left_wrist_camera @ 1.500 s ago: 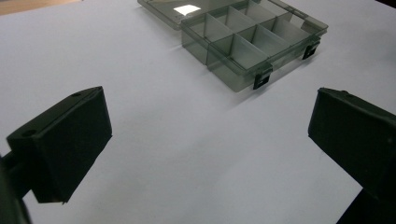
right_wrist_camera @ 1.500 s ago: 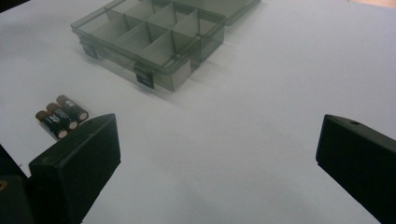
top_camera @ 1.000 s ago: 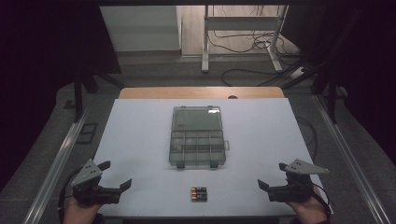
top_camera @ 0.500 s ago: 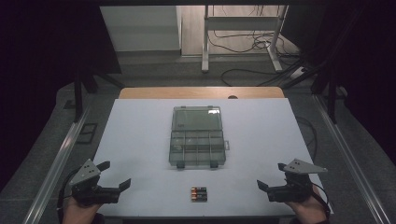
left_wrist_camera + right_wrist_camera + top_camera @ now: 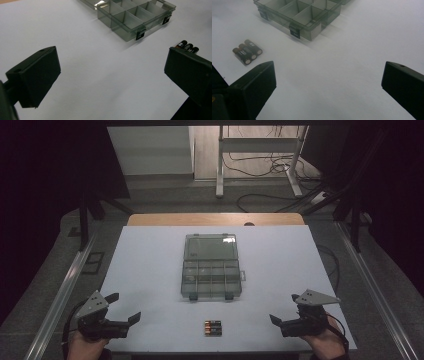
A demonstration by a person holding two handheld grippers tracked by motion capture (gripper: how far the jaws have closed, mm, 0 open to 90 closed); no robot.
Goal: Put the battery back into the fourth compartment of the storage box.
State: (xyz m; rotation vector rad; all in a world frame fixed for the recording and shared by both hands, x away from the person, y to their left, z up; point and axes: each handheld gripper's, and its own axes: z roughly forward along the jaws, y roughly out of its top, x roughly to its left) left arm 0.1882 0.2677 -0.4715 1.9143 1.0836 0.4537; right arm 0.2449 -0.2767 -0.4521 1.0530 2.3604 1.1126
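- Nothing much has shifted since a second ago: both claws hang at the same near corners of the table, the left one perhaps a touch nearer the person.
- Left claw is spread wide and empty, jaws well apart over bare table; right claw is likewise spread and holding nothing.
- Between them, near the front edge, lie the batteries, three side by side and touching one another.
- Just beyond the batteries stands the clear box, lid folded back flat, its small compartments looking empty.
- Likely step: picking up a battery to drop into a compartment. Done well, a claw should come in low with the jaws across one outer battery's length, closing gently so its neighbours do not roll away.
- Either claw is about equally near; one should keep clear while the other works.
- Hard to make out: in the left gripper view a jaw covers most of the batteries, leaving just their ends.
- Far compartments and the lid are cut off in both gripper views.
- Whether the batteries are wrapped together I cannot tell.
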